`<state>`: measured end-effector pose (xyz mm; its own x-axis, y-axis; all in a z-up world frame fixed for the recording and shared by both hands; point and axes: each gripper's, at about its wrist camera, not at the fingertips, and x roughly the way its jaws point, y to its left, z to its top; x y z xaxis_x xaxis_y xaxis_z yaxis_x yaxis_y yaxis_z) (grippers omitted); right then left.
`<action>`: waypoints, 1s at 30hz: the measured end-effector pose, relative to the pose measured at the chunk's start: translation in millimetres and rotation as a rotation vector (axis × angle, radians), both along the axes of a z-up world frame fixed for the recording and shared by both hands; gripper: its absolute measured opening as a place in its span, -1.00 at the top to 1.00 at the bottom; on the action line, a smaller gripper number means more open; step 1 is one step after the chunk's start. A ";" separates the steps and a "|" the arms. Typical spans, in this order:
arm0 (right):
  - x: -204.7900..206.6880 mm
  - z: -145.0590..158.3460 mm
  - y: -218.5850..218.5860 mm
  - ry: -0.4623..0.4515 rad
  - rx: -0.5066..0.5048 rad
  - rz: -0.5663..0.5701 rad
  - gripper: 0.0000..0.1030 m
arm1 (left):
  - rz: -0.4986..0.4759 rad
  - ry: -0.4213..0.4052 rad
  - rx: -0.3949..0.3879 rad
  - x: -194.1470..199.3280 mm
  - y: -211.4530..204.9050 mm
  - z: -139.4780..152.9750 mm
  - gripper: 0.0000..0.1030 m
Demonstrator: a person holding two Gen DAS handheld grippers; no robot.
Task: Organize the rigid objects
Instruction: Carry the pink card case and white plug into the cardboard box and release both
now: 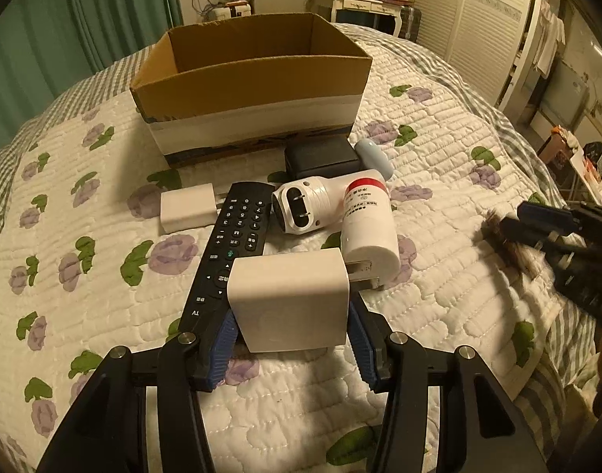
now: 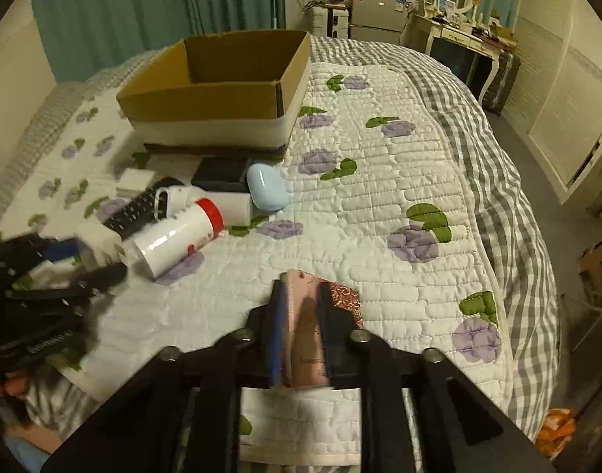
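Note:
My left gripper (image 1: 291, 315) is shut on a large white charger block (image 1: 289, 301), held just above the quilt. Ahead lie a black TV remote (image 1: 232, 252), a small white charger (image 1: 186, 208), a white plug adapter (image 1: 301, 207), a white bottle with a red band (image 1: 368, 224), a black case (image 1: 320, 157) and a pale blue case (image 1: 378, 157). An open cardboard box (image 1: 249, 79) stands behind them. My right gripper (image 2: 301, 295) is shut on a pink patterned box (image 2: 307, 335); it shows blurred at the right of the left wrist view (image 1: 557, 236).
Everything rests on a bed with a floral quilt (image 2: 379, 197). Green curtains hang behind the box. A dresser with a mirror (image 2: 458, 8) and a small fridge stand at the far wall. Wardrobe doors are on the right.

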<state>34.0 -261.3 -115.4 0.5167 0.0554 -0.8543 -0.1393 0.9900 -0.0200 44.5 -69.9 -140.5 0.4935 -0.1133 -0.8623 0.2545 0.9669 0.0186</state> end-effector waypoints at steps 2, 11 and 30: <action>0.6 -11.6 2.5 0.017 -0.022 0.012 0.09 | -0.002 0.002 -0.003 0.6 -0.1 0.9 -0.02; 11.4 -44.5 -34.6 0.101 0.097 -0.101 -0.52 | -0.004 0.009 -0.008 2.6 -0.1 1.4 -0.02; 2.2 62.5 -2.0 -0.107 0.121 -0.014 -0.42 | 0.029 -0.109 -0.068 -0.2 12.8 74.2 -0.01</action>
<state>36.1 -263.2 -52.9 0.6055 0.1465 -0.7822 -0.1289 0.9880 0.0852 44.3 -57.1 -66.3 0.5877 -0.1546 -0.7942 0.2269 0.9737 -0.0217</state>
